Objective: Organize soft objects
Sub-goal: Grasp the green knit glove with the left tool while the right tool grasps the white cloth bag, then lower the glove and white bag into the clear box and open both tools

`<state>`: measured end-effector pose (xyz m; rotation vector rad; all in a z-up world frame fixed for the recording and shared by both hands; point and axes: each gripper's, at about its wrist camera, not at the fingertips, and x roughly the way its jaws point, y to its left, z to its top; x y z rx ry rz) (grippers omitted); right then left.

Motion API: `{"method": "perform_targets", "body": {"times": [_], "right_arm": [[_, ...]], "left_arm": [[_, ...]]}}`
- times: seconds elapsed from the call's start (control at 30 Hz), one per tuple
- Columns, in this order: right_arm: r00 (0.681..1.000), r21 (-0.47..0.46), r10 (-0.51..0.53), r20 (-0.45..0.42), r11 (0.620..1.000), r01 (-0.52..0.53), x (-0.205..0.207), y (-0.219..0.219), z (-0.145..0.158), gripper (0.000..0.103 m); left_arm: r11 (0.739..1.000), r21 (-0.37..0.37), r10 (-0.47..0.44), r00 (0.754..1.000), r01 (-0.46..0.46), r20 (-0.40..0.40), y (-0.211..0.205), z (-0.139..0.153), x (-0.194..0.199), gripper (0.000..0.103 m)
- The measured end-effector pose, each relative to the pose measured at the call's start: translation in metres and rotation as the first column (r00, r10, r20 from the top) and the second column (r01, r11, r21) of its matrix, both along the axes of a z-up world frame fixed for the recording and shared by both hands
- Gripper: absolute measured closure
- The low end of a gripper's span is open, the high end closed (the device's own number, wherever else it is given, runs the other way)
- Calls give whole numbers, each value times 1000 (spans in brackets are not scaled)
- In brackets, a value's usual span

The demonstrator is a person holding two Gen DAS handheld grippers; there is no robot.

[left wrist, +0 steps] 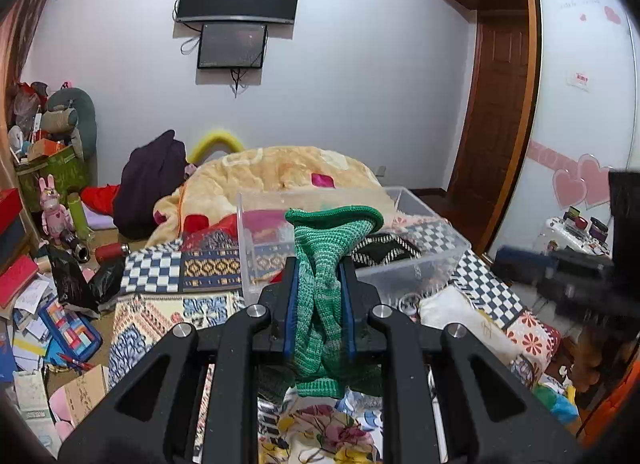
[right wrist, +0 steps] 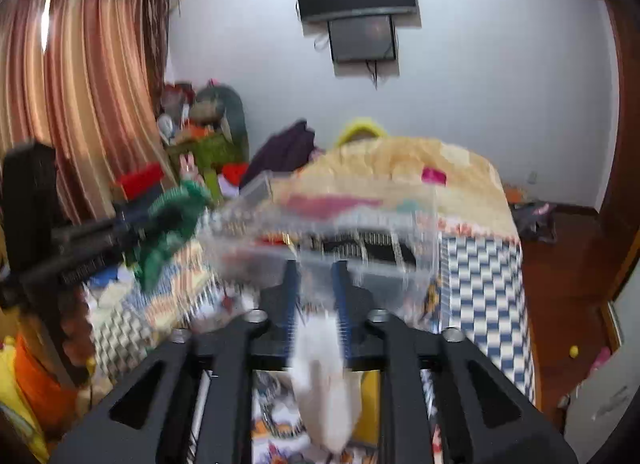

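Observation:
My left gripper (left wrist: 319, 266) is shut on a green knitted cloth (left wrist: 324, 296) and holds it up just in front of a clear plastic bin (left wrist: 416, 264) on the bed. The cloth hangs below the fingers. The right wrist view is blurred. There, my right gripper (right wrist: 316, 268) is shut on a white soft cloth (right wrist: 326, 376) that dangles beneath it, close to the near wall of the bin (right wrist: 404, 276). The left gripper with the green cloth (right wrist: 168, 219) shows at the left of that view. The right gripper's body (left wrist: 576, 264) shows at the right of the left wrist view.
The bin holds dark and patterned fabrics (left wrist: 384, 250). It rests on a patterned quilt (left wrist: 200, 268) with a beige blanket (left wrist: 280, 171) behind. A white cloth (left wrist: 452, 312) lies on the quilt. Clutter covers the floor at left (left wrist: 60, 304). A wooden door (left wrist: 496, 111) is at right.

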<state>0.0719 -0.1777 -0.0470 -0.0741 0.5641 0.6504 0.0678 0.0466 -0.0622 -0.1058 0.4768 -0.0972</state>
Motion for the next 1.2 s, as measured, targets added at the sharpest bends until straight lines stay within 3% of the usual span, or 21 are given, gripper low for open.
{"method": "perform_targets", "body": {"times": [0.07,0.33,0.37,0.43,0.53,0.93,1.2], "right_arm": [[999,-19,0,-40,1000,0,-1,-2,-14,46],[990,-135,-4,-140,991,-15,-2,2,-59,45],[990,-130,-8,-137,991,-10,-2,1,-59,49],[992,-126,-9,-129,992,-8,-2,-2,-57,77],[991,-78,7,-132,997,-18,0,-9,-47,90],[998,45,2,58,999,-5,-4,-11,25,92],[995,65,-18,103,998,12,37,12,43,92]], "left_arm": [[1000,-15,-9,1000,8,-14,0,-5,-2,85],[999,-39,-8,999,7,-40,1,-12,-7,85],[999,-37,-6,999,5,-38,1,-12,-7,85],[1000,-28,-1,999,0,-36,0,-12,-7,85],[1000,-16,3,1000,-3,-31,-2,-11,-8,85],[1000,16,18,999,-18,31,-2,17,7,85],[997,34,63,996,-65,64,2,34,42,85]]}}
